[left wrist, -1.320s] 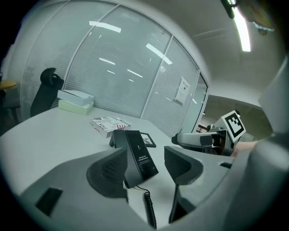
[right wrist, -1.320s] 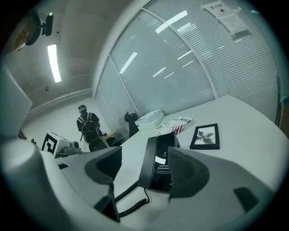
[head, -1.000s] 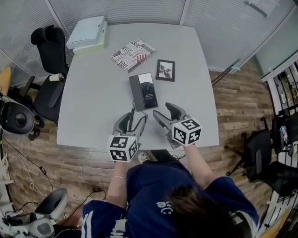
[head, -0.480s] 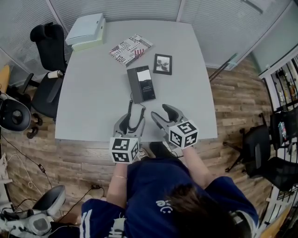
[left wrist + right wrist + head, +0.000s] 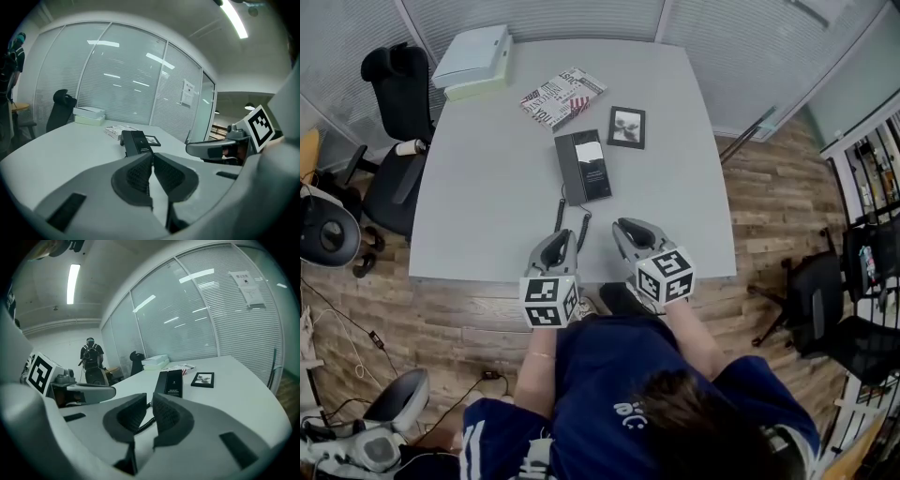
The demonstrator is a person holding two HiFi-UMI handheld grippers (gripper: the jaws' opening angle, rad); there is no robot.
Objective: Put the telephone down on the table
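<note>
The black telephone point(image 5: 584, 167) lies flat on the grey table point(image 5: 487, 197), mid-table, with its coiled cord point(image 5: 566, 221) trailing toward me. It also shows in the left gripper view as the telephone point(image 5: 136, 142) and in the right gripper view as the telephone point(image 5: 169, 383). My left gripper point(image 5: 563, 237) hovers near the table's front edge, just short of the cord; its jaws are closing, pads meeting, nothing between them point(image 5: 151, 159). My right gripper point(image 5: 624, 228) hovers beside it, jaws closing to a thin gap with nothing in it point(image 5: 149, 405); the cord lies on the table beyond.
A black picture frame point(image 5: 626, 127) lies right of the telephone, a patterned magazine point(image 5: 563, 97) behind it, and a white box point(image 5: 473, 58) at the far left corner. A black office chair point(image 5: 398, 103) stands left of the table. A person point(image 5: 91, 357) stands far off.
Both grippers' jaws have gone from wide open to nearly together. Both grippers have drawn back a little toward the table's front edge. The telephone stays put.
</note>
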